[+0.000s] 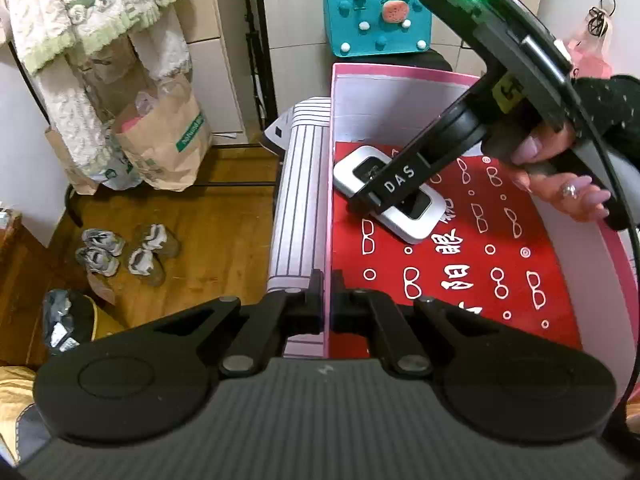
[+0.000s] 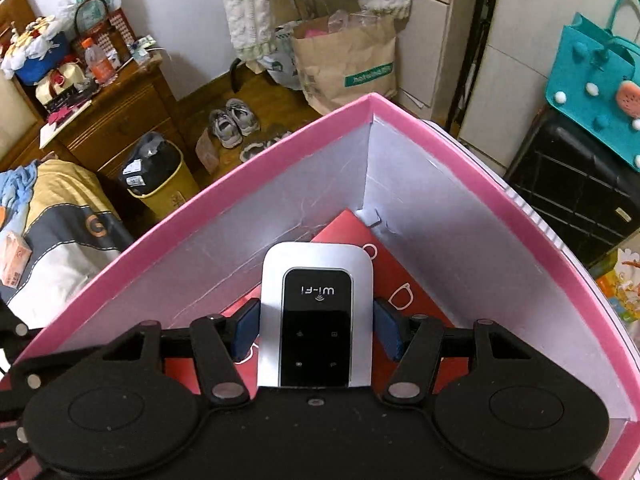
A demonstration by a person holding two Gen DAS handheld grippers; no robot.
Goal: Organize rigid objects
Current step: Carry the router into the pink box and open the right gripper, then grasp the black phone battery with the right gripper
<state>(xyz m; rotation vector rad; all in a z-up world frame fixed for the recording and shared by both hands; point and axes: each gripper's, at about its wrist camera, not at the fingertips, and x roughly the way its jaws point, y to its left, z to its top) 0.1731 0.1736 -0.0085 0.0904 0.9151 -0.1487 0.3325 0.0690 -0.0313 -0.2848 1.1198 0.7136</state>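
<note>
Wooden flooring, shoes and a paper bag frame a cluttered bedroom corner, and raised above it stands a pink box with pale inner walls.

Inside the box lies the task's thing, a silver Wi-Fi router, resting on a red sheet printed with white spectacles. In the right wrist view its long axis runs straight away from the camera toward the far corner of the box, with the black screen face up and the printed "Wi-Fi" end pointing at that corner. In the left wrist view it lies diagonally, toward the far left part of the floor.

The right gripper straddles the router across its short width, a blue pad at each long side. The pads sit right at the edges, but I cannot tell whether they press or have just let go, since the router seems to lie flat on the sheet. Taking it by the narrow sides looks sensible: the span fits the jaws and the screen is left untouched.

The left gripper is clenched on the box's near left wall, one finger inside and one outside, I'd judge to steady the box while the other hand works.

A striped lid leans outside along the left wall, and a teal bag sits beyond the far wall.
</note>
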